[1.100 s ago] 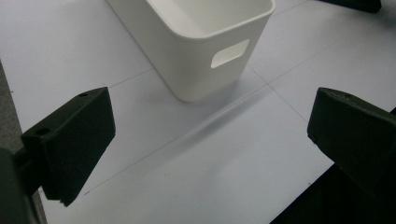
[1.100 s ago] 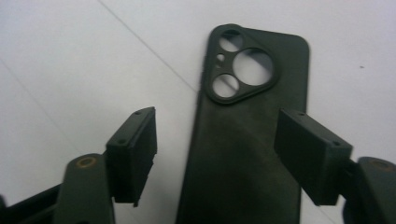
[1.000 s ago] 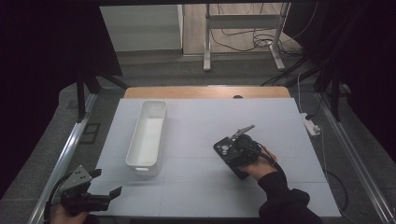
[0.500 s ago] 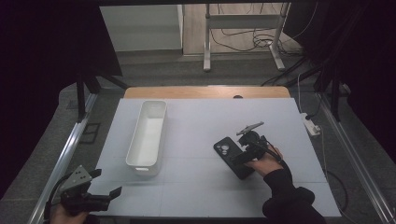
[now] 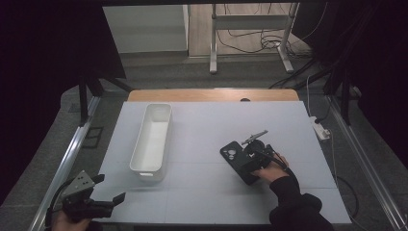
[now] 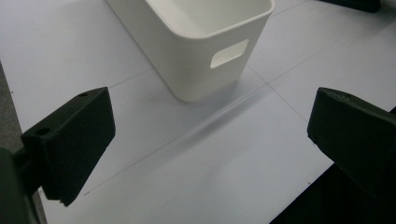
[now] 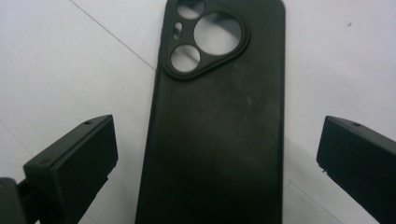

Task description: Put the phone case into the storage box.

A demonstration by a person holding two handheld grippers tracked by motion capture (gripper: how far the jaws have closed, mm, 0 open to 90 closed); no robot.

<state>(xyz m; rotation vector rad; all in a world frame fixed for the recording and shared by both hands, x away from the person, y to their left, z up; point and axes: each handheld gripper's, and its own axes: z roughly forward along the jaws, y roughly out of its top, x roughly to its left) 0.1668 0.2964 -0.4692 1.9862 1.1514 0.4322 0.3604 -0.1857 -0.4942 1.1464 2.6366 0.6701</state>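
A black phone case (image 5: 230,153) lies back-up on the white table, its camera cutouts at the far left end. My right gripper (image 5: 246,162) hovers over the case's near end. In the right gripper view the case (image 7: 217,116) runs lengthwise between the wide-apart jaws of that gripper (image 7: 217,140). The jaws have just been opening, and neither pad touches the case. My left gripper (image 5: 108,188) rests at the table's front left corner, open and holding nothing. In the left gripper view it (image 6: 210,121) points at the white bin (image 6: 205,42).
The long white bin (image 5: 140,171) stands left of centre, lengthwise away from me, and looks empty. A white power strip (image 5: 320,129) lies off the table's right edge. A wooden strip (image 5: 211,95) borders the far edge. Bare table (image 5: 202,125) spreads between bin and case.
My right gripper has drawn back slightly to the right along the phone case, so more of the case's camera end shows. The left gripper has stayed put.
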